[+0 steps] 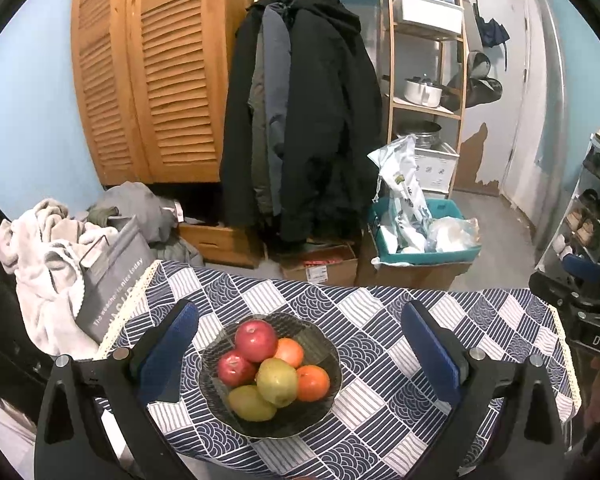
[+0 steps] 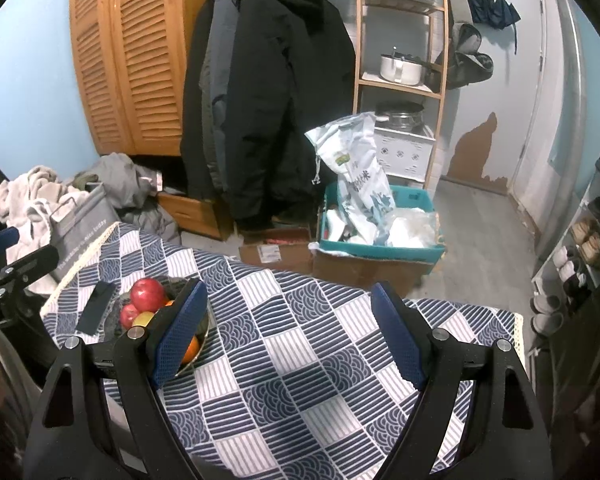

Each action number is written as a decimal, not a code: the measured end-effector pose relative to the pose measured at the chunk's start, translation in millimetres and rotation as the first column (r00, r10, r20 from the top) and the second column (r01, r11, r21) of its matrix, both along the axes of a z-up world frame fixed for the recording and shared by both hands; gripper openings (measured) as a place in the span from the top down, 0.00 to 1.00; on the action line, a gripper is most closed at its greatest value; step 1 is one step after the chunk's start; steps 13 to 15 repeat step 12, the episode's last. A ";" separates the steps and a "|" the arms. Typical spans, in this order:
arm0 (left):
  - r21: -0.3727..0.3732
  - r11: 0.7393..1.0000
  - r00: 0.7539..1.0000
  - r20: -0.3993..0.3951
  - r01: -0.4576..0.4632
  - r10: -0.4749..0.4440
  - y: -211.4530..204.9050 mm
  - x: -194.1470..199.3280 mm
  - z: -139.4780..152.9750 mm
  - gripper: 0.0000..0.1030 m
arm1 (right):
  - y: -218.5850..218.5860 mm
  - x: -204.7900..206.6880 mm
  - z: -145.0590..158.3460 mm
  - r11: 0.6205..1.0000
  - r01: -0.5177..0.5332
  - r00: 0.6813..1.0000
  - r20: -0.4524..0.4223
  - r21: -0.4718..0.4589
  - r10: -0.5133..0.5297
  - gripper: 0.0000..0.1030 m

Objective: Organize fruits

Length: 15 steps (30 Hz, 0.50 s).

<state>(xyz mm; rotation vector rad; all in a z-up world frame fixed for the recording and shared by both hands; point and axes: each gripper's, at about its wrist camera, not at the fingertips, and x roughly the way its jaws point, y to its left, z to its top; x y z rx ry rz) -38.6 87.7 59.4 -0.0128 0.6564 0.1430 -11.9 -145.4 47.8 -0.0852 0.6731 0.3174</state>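
left tool point(image 1: 298, 354): wide open, holding nothing, bowl point(image 1: 324, 354) of fruit between its fingers
right tool point(image 2: 290, 330): wide open, empty, over the tabletop point(image 2: 300, 380)

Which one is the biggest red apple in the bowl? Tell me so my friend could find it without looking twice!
Find the table with the blue-and-white patterned cloth; a dark glass bowl of fruit sits on it. The biggest red apple lies at the far side of the pile, beside an orange. It is larger than the other red apple and sits higher than the green-yellow pears in front.
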 end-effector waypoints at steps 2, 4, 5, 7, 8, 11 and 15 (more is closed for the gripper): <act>0.002 1.000 1.000 0.002 -0.001 0.001 -0.2 0.0 0.3 0.01 | 0.3 0.5 -0.3 1.000 -0.002 1.000 0.001 -0.003 0.002 0.20; 0.002 1.000 1.000 0.001 -0.001 0.001 0.1 0.3 0.5 0.01 | 0.6 0.9 -0.3 1.000 -0.002 1.000 -0.001 -0.002 0.002 0.20; 0.002 1.000 1.000 0.001 -0.001 0.001 0.1 0.1 0.4 0.01 | 0.2 0.7 -0.3 1.000 -0.003 1.000 -0.001 -0.002 0.003 0.20; 0.001 1.000 1.000 0.007 0.004 -0.004 -0.1 -0.2 0.8 0.01 | -0.2 0.5 -0.1 1.000 -0.002 1.000 -0.001 -0.003 0.002 0.20; 0.002 1.000 1.000 0.008 0.007 -0.007 0.1 -0.2 1.5 0.01 | 0.7 0.8 -0.2 1.000 -0.001 1.000 -0.001 -0.002 0.001 0.20; 0.006 1.000 1.000 0.013 0.010 -0.010 -0.6 0.3 3.2 0.01 | 0.4 0.9 0.0 1.000 -0.002 1.000 -0.001 -0.002 0.002 0.20; 0.006 1.000 1.000 0.011 0.010 -0.010 -0.4 1.3 3.6 0.01 | 0.6 1.0 0.0 1.000 -0.002 1.000 0.000 -0.002 0.002 0.20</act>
